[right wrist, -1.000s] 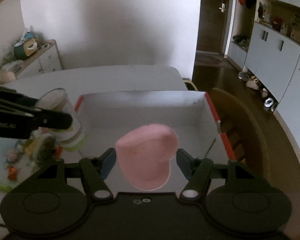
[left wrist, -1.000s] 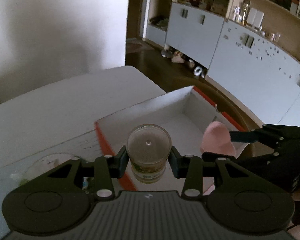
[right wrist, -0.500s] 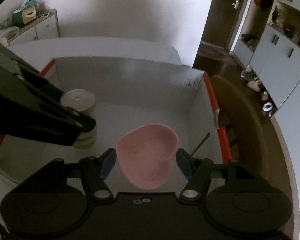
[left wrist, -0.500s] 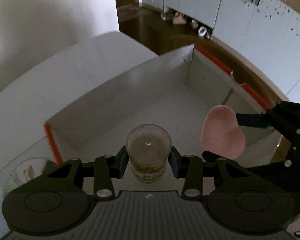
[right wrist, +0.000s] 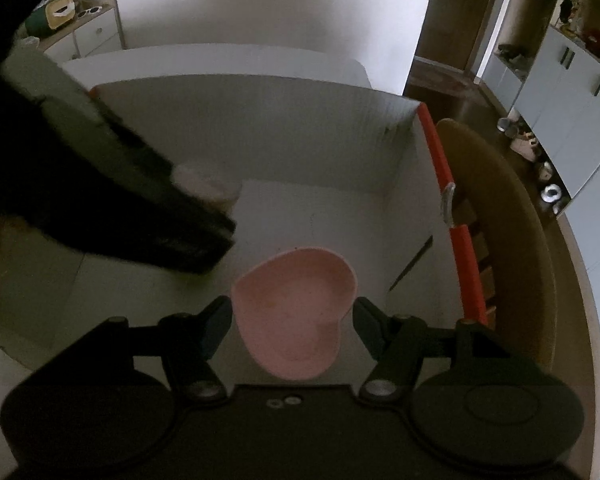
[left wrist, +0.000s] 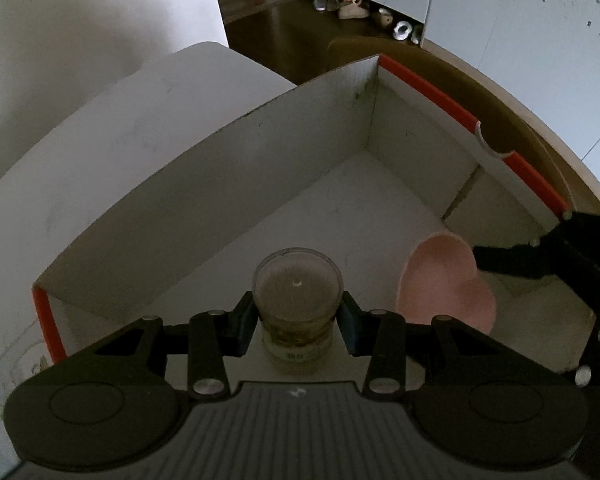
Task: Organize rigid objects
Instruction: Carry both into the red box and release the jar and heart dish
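My left gripper (left wrist: 298,316) is shut on a clear lidded jar (left wrist: 297,300) and holds it low inside a white cardboard box with orange-red rims (left wrist: 420,80). My right gripper (right wrist: 294,320) is shut on a pink heart-shaped dish (right wrist: 296,316), also held inside the box (right wrist: 260,120), to the right of the jar. The dish also shows in the left wrist view (left wrist: 446,284), and the jar in the right wrist view (right wrist: 206,188), partly hidden behind the left gripper's body. I cannot tell whether jar or dish touches the box floor.
The box stands on a white table (left wrist: 120,120). A brown wooden chair (right wrist: 504,220) stands just beyond the box's right wall. White cabinets (right wrist: 572,92) and shoes on the dark floor lie further right. A low drawer unit (right wrist: 88,36) stands by the far wall.
Both grippers have moved forward and down into the box with their objects. The box walls now surround the jar and the dish. Both grips are unchanged.
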Motion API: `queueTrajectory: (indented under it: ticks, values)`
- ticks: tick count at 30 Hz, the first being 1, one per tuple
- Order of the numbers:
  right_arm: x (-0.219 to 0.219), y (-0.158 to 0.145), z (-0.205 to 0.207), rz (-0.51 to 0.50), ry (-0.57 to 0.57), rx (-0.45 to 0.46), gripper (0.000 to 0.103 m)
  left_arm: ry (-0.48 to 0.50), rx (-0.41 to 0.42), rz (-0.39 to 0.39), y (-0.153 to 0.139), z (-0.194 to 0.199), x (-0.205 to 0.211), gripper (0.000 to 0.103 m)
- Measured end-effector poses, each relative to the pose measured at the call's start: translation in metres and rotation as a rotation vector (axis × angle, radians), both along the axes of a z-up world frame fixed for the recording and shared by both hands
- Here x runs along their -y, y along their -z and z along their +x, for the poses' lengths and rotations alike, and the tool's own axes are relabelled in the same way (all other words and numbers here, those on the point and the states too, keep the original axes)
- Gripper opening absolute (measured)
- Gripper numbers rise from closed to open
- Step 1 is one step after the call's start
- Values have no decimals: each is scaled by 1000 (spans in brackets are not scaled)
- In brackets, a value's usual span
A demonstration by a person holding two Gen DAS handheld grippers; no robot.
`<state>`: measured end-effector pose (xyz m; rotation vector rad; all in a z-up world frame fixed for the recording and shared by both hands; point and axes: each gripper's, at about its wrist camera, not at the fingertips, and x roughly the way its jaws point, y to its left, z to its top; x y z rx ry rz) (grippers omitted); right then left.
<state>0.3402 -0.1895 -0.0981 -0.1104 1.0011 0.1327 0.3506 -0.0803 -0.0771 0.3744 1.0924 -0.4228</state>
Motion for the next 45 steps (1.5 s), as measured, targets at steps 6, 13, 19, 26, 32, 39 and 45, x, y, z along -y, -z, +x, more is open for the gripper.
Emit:
queueTrajectory:
  ticks: [6, 13, 19, 26, 32, 39, 45]
  values:
    - [1, 0, -1, 16, 10, -15, 66, 7, 20, 15, 7, 8, 13, 42]
    - [5, -3, 0, 34, 27, -21, 67, 28, 2, 70, 26, 14, 24, 42]
    - [7, -9, -12, 54, 28, 3, 75, 6, -6, 56, 29, 11, 21, 42]
    - [9, -23, -22, 84, 25, 30, 77, -60, 12, -16, 11, 1, -4, 58]
    - [9, -40, -32, 113, 24, 68, 82, -87, 64, -76, -9, -15, -27, 65]
    - [8, -61, -46, 148, 27, 109, 84, -102, 123, -150, -34, -40, -52, 65]
    - [0, -79, -58, 177, 29, 152, 89, -89, 182, -201, -61, -66, -77, 71]
